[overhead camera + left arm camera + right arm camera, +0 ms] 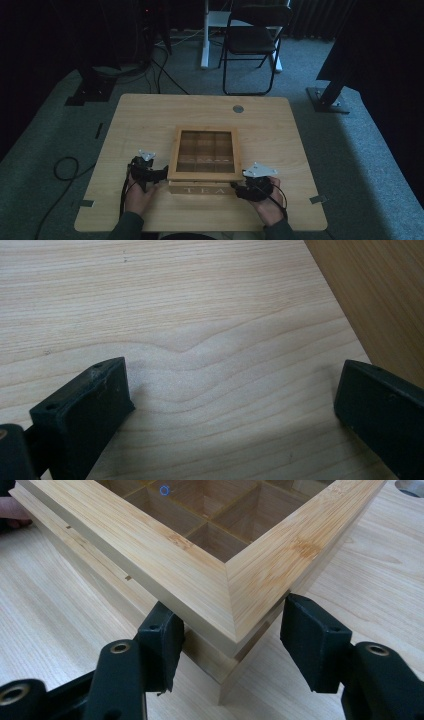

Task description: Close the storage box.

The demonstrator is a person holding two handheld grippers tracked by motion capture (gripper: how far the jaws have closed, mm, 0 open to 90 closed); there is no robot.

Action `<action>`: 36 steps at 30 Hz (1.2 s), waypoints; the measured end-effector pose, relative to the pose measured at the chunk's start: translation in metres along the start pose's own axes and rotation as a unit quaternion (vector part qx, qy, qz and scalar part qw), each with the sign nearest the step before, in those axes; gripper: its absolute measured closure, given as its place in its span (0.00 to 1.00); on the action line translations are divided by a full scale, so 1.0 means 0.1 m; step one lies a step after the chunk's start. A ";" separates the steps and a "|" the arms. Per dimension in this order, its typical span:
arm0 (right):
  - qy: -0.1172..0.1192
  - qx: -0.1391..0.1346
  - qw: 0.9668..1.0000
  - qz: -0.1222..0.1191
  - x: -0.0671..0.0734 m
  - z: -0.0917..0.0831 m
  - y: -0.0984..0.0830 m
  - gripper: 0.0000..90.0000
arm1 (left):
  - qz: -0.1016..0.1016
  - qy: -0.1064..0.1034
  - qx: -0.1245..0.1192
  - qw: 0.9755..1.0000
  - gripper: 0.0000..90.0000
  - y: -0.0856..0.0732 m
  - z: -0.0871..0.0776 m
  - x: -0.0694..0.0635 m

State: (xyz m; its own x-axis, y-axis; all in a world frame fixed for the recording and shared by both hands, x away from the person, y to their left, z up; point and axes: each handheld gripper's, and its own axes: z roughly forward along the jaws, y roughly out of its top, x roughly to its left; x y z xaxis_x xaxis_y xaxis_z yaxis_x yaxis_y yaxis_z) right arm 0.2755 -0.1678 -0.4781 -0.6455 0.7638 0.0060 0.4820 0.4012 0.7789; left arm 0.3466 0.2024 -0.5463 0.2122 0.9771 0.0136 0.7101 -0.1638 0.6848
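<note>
Our right gripper (227, 640) straddles the near corner of the wooden tea box (205, 150), jaws pressing its slightly raised lid; our left gripper (230, 405) rests wide open, empty, beside it mid-table (150, 115).

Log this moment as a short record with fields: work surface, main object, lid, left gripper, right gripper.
work surface: light wooden table
main object: wooden tea box marked TEA on its front, near the table's front edge
lid: window lid, compartments visible through it; appears slightly raised at the corner nearest the right gripper
left gripper: left gripper, jaws wide apart over bare table, box wall beside it, nothing between them
right gripper: right gripper, jaws straddling the box's front corner at lid level; contact with the pads unclear
</note>
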 end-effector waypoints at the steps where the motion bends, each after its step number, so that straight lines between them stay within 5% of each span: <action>1: 0.001 0.000 1.000 0.001 0.00 0.00 0.00 0.47 | 0.000 0.000 0.000 1.000 0.02 0.00 0.00 0.00; 36: 0.015 0.005 1.000 0.011 0.03 -0.06 -0.11 0.48 | 0.000 0.000 0.000 1.000 0.02 0.00 0.00 0.00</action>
State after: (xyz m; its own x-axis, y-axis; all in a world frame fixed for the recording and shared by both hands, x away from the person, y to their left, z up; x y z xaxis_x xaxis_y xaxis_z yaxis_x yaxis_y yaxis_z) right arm 0.2649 -0.1723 -0.4828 -0.6522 0.7569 0.0421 0.5023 0.3899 0.7718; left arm 0.3466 0.2023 -0.5464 0.2118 0.9772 0.0135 0.7099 -0.1633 0.6851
